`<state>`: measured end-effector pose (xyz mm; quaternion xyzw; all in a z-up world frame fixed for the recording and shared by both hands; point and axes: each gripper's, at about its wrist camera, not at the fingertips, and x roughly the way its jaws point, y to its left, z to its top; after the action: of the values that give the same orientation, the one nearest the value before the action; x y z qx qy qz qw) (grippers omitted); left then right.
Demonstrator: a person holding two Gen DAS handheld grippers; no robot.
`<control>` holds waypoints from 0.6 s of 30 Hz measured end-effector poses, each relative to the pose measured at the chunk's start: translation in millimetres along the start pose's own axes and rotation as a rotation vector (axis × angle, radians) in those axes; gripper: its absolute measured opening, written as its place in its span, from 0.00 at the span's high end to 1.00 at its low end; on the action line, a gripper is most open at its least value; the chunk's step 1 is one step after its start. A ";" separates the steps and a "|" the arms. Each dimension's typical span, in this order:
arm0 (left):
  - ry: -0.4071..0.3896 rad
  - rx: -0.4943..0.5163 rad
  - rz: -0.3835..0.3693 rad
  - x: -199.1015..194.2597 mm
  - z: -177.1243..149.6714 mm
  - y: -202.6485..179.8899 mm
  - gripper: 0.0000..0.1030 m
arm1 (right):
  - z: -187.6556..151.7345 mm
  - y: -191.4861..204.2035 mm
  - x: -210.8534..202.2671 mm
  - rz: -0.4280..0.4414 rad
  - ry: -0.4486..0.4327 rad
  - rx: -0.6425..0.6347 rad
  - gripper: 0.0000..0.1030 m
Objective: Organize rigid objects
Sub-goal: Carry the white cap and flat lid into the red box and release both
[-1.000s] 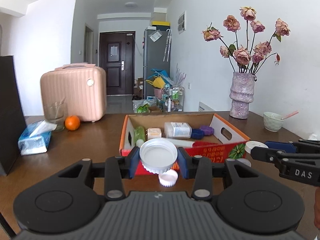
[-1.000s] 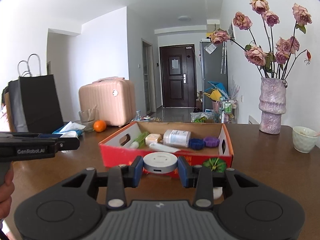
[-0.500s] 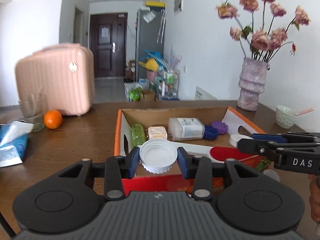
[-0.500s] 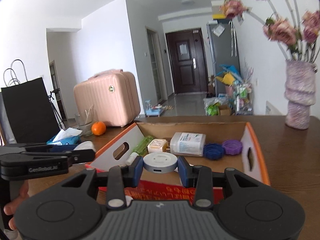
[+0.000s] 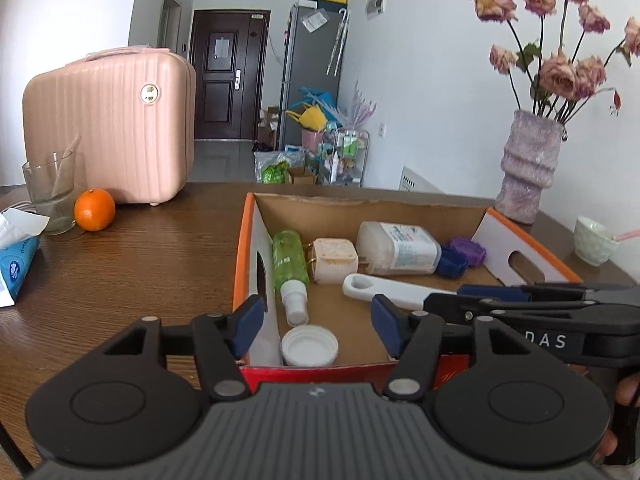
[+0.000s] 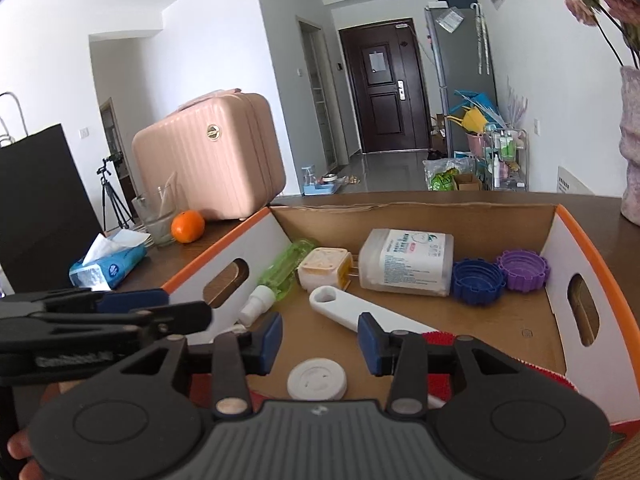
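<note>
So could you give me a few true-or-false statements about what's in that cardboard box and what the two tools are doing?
1. The left tool is open. True.
2. The white bottle cap lies on the table outside the cardboard box. False: it lies inside, near the front wall.
3. The right tool grips the white round disc. False: it is open and the disc lies on the box floor.
4. The blue cap and purple cap sit side by side. True.
5. The green spray bottle stands upright. False: it lies flat.
</note>
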<state>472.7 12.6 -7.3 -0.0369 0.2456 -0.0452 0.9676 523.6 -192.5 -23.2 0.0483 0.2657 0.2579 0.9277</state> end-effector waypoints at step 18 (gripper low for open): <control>-0.070 0.027 0.101 -128.3 -37.3 -39.6 0.33 | -15.5 25.1 -128.8 -0.121 -0.113 -0.102 0.48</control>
<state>339.8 -15.0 24.3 -0.0129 0.2128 0.0019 0.9770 410.7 -236.5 29.5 -0.0008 0.2020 0.2116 0.9562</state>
